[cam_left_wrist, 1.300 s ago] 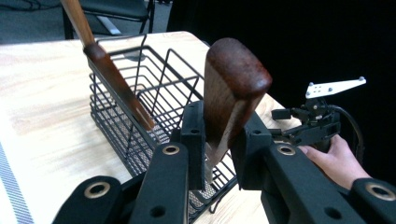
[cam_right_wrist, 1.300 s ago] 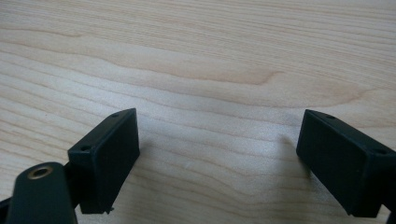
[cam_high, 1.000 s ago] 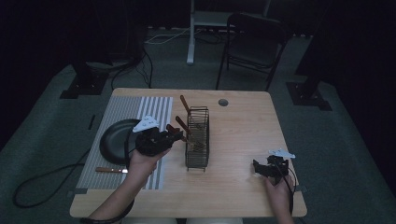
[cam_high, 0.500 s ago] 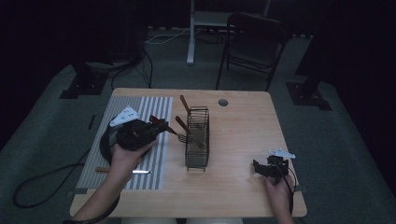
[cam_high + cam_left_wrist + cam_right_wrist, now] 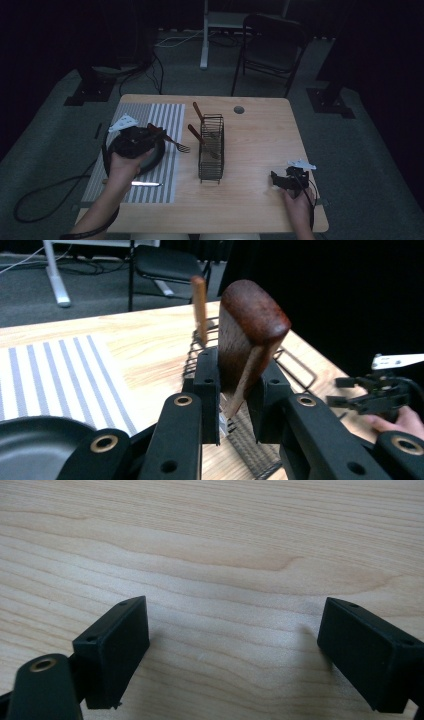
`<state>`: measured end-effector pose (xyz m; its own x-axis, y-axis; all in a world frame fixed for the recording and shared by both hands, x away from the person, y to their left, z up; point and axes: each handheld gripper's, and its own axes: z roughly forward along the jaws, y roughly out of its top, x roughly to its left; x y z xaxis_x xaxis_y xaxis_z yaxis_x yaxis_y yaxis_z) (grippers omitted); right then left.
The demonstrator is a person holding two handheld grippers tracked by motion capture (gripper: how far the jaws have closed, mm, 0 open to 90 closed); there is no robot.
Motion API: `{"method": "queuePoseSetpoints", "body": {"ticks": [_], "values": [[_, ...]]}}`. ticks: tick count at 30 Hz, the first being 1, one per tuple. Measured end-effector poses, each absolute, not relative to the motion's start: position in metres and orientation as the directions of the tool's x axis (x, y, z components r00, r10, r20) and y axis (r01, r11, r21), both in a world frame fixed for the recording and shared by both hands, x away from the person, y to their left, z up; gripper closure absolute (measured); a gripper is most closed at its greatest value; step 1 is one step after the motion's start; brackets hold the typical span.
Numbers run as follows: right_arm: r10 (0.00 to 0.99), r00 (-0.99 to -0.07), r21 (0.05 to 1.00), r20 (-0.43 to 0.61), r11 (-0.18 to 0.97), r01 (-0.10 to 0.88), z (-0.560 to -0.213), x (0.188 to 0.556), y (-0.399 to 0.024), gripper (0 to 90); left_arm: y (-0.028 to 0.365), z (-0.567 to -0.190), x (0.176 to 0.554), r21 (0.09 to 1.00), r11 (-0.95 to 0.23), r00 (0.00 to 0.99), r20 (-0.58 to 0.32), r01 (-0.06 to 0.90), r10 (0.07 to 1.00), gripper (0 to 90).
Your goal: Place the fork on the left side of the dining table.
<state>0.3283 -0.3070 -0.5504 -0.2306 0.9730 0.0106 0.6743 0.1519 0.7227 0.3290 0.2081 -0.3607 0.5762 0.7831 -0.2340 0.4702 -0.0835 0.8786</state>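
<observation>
wooden-handled fork (image 5: 250, 335) clenched in left hand-held gripper (image 5: 235, 390), right hand-held gripper (image 5: 235, 650) spread wide over table (image 5: 210, 540)

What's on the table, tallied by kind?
Wooden-handled utensils: 4, namely the fork in the left gripper, two handles in the rack, one utensil on the mat
Black plate: 1
Striped placemat: 1
Wire rack: 1
Total: 7
</observation>
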Motion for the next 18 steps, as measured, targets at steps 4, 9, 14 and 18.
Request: {"method": "queuePoseSetpoints", "body": {"ticks": [4, 9, 14, 18], "values": [[0.973, -0.231, 0.723, 0.009, 0.153, 0.673, -0.55, 0.328, -0.307, 13.0, 0.216, -0.368, 0.338, 0.873, -0.062, 0.559, -0.253, 0.483, 0.79, 76.8], [0.973, -0.231, 0.724, 0.01, 0.152, 0.673, -0.55, 0.328, -0.307, 13.0, 0.223, -0.377, 0.349, 0.869, -0.04, 0.538, -0.269, 0.493, 0.799, 76.7], [0.973, -0.231, 0.723, 0.01, 0.153, 0.673, -0.55, 0.328, -0.307, 12.9, 0.226, -0.387, 0.364, 0.852, -0.028, 0.49, -0.273, 0.524, 0.828, 76.8], [0.973, -0.231, 0.724, 0.009, 0.153, 0.673, -0.55, 0.328, -0.307, 12.9, 0.225, -0.392, 0.375, 0.844, -0.045, 0.479, -0.258, 0.534, 0.839, 76.8]]}}
